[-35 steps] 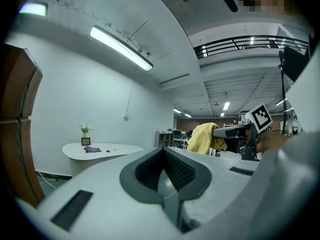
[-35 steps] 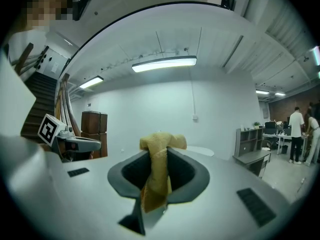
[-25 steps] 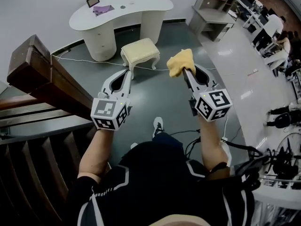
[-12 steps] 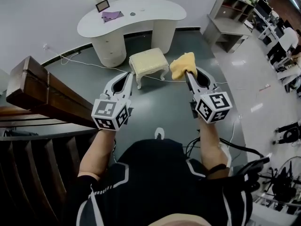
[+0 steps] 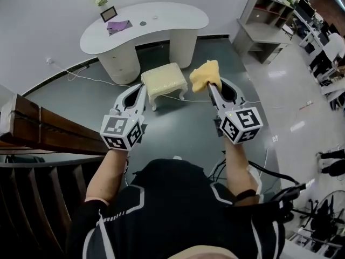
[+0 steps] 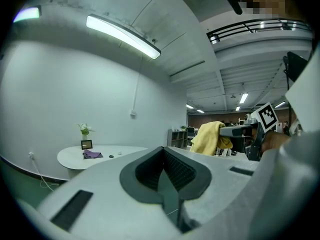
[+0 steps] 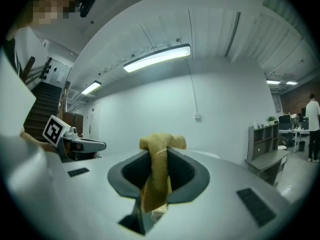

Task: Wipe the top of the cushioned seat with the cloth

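Observation:
The cushioned seat, a small cream stool with curved legs, stands on the grey floor ahead of me in the head view. My right gripper is shut on a yellow cloth, which bunches above the jaws and shows in the left gripper view as well. It hovers just right of the stool, held up in the air. My left gripper is shut with nothing in it, near the stool's left front corner. The stool is not visible in either gripper view.
A white curved desk stands behind the stool, with a purple cloth, a photo frame and a flower vase. A cable trails on the floor. A wooden stair rail runs at my left. Grey shelving stands at right.
I have moved forward and turned; the stool and desk shifted in the head view and the stair rail dropped lower left. Both grippers keep their hold and spacing.

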The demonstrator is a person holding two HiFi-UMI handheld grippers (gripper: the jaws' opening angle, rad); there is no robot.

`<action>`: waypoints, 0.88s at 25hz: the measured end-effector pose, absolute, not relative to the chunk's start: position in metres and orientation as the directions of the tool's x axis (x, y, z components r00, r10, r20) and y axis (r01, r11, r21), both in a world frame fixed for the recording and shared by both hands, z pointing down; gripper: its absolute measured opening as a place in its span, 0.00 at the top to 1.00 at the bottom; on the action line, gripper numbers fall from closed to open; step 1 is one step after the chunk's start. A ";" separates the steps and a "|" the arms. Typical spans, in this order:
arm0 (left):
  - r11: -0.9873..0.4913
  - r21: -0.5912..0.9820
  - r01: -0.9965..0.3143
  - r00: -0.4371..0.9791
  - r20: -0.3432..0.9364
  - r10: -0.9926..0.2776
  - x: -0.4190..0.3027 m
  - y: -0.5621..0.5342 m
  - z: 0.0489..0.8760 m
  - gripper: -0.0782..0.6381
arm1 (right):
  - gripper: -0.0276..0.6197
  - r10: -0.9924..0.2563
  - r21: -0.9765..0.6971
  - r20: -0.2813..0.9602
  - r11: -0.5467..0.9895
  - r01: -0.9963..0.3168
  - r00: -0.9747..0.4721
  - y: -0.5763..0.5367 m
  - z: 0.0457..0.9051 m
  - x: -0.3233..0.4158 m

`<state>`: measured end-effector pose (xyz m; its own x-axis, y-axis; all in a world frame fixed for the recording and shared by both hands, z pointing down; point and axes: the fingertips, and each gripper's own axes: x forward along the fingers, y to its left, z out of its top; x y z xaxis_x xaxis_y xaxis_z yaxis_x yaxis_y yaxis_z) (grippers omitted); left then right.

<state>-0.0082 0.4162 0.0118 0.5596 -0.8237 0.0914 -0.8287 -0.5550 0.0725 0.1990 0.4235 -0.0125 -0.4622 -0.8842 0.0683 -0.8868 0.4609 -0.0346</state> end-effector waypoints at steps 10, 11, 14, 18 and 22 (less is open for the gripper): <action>-0.539 0.061 -0.840 0.542 0.126 -0.831 0.015 0.355 0.029 0.88 | 0.83 -0.860 -0.051 0.078 0.501 -0.864 -0.504 0.358 0.001 0.219; -0.539 0.064 -0.840 0.543 0.125 -0.830 0.015 0.346 0.031 0.88 | 0.83 -0.857 -0.047 0.083 0.507 -0.861 -0.509 0.350 0.004 0.216; -0.546 0.069 -0.835 0.551 0.124 -0.826 0.011 0.318 0.041 0.88 | 0.83 -0.849 -0.031 0.105 0.517 -0.855 -0.518 0.321 0.013 0.206; -0.565 0.068 -0.823 0.569 0.124 -0.813 -0.002 0.268 0.051 0.88 | 0.83 -0.857 -0.028 0.143 0.497 -0.867 -0.495 0.272 0.028 0.194; -0.580 0.067 -0.812 0.583 0.115 -0.804 -0.020 0.207 0.055 0.88 | 0.83 -0.860 -0.004 0.168 0.489 -0.872 -0.482 0.219 0.032 0.175</action>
<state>-0.0196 0.2075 0.0549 0.5835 -0.8039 0.1155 -0.8120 -0.5797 0.0672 0.1749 0.2193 0.0316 -0.4823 -0.8597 0.1681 -0.8725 0.4887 -0.0037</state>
